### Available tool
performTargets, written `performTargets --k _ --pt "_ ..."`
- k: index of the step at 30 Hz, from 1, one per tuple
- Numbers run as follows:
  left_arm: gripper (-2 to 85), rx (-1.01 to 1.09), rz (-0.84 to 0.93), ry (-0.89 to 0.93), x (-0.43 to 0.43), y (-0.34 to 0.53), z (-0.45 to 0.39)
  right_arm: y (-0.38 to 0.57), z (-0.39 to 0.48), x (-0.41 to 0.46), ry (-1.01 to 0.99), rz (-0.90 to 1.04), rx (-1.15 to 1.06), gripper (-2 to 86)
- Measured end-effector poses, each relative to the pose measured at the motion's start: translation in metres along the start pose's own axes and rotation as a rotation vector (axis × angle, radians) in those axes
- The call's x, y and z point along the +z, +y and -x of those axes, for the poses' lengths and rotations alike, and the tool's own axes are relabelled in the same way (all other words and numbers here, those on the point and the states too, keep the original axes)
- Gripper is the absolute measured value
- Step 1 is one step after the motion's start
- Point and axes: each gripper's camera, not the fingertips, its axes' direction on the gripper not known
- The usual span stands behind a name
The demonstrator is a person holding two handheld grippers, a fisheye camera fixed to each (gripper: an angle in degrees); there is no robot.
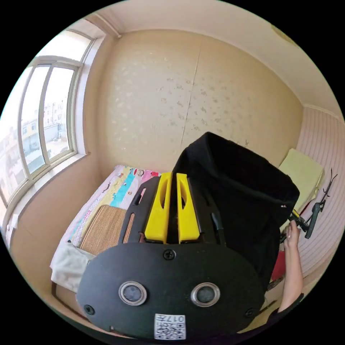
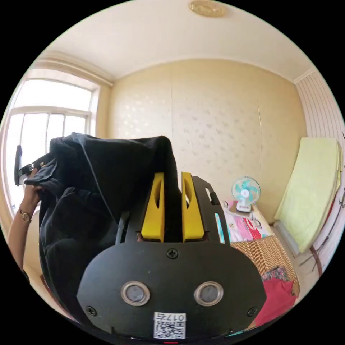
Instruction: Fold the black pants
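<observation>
Pants (image 1: 244,194), black, hang in the air between the two tongs, well above the bed (image 1: 107,201). In the left gripper view the left tongs (image 1: 172,210) stand with the yellow jaws narrow, dark cloth running into the slim gap between them; they appear clamped on one end of the top edge. From there the cloth stretches away to the person's other hand (image 1: 291,231) at the far edge, where the right tool meets the fabric. In the right gripper view the right tongs (image 2: 171,206) are likewise narrow with black cloth in the gap, and the pants spread across to the left hand (image 2: 30,196) near the window (image 2: 54,118).

Judgement: the held edge is the long axis at present, running roughly level from one pair of tongs to the other, with the body of the garment drooping below it. Neither hand is nearer; each holds an end. The bed lies below and ahead of both, with a striped mat (image 1: 104,226) and a small fan (image 2: 245,194) on it. The coming move depends on lowering that edge flat onto the bed.
</observation>
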Motion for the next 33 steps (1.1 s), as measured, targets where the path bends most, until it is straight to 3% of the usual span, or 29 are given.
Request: performTargets --k 1,3,7,12,16,18,22,25,26,28,30,33 --pt "2.0 0.000 0.083 -0.051 0.028 0.003 0.007 0.009 -0.027 0.055 0.044 0.192 0.146 11.0" --pt "3.0 0.078 0.097 -0.086 0.088 0.053 0.026 0.046 -0.051 0.097 0.032 0.261 0.216 10.6" --pt "5.1 0.226 0.218 0.048 0.159 0.185 0.045 0.186 -0.053 0.148 0.091 0.337 -0.125 10.5" --pt "6.4 0.346 0.547 0.277 0.213 0.428 0.030 0.389 -0.089 0.138 0.009 0.557 -0.158 10.7" --pt "7.8 0.251 0.639 0.476 0.198 0.540 -0.008 0.496 -0.117 0.064 0.071 0.603 -0.057 11.8" --pt "10.3 0.187 0.619 0.624 0.185 0.574 -0.049 0.518 -0.129 0.028 0.106 0.580 0.010 12.8" --pt "13.1 0.134 0.660 0.638 0.197 0.615 -0.121 0.559 -0.164 -0.002 0.140 0.682 0.157 12.6" --pt "8.3 0.161 0.897 0.547 0.235 0.661 -0.172 0.558 -0.191 -0.012 -0.040 0.735 0.229 6.7" --pt "2.7 0.144 0.853 0.484 0.227 0.664 -0.173 0.553 -0.196 -0.016 -0.079 0.752 0.233 5.8" --pt "1.7 0.131 0.850 0.606 0.208 0.662 -0.170 0.524 -0.220 -0.060 -0.233 0.693 0.287 3.5" --pt "1.1 0.036 0.792 0.898 0.160 0.653 -0.148 0.503 -0.238 -0.115 -0.446 0.549 0.311 2.7" --pt "1.3 0.030 0.790 0.951 0.101 0.661 -0.118 0.507 -0.269 -0.184 -0.515 0.477 0.288 1.7"
